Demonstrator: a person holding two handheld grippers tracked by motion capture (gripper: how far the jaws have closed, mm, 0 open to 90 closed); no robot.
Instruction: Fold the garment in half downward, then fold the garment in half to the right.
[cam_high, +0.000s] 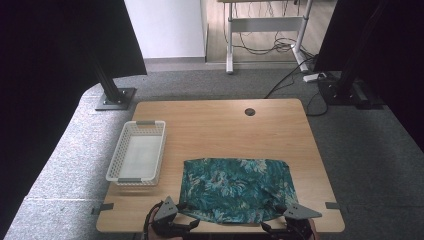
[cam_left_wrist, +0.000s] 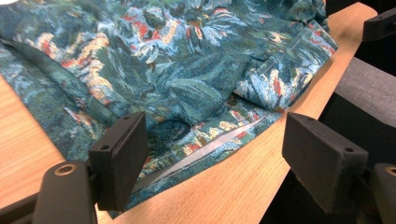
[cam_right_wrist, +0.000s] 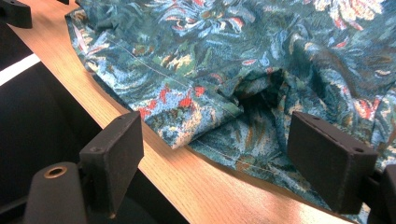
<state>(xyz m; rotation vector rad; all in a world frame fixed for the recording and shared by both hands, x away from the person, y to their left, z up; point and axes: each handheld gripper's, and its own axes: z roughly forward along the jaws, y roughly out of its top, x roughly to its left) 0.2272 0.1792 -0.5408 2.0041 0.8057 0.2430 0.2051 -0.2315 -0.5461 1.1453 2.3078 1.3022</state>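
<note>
Left gripper (cam_high: 187, 223) & right gripper (cam_high: 272, 226), high view: both at cloth's (cam_high: 235, 187) near hem on worktop (cam_high: 220, 125). Left gripper view: your jaws apart, hem just ahead. Right gripper view: jaws apart, folded corner between.

The left gripper (cam_high: 172, 220) is black, topped by a grey three-cornered plate, with a black cable looping off its left side. The right gripper (cam_high: 295, 220) matches it, with the same grey plate and dark cabling beneath. Seen close, each gripper's fingers (cam_left_wrist: 119, 158) are flat, matte black rectangular blocks with rough-textured faces (cam_right_wrist: 327, 161), each with a small screw hole near one corner. A brass-coloured ringed hole sits in the black mount beside the left finger.
</note>
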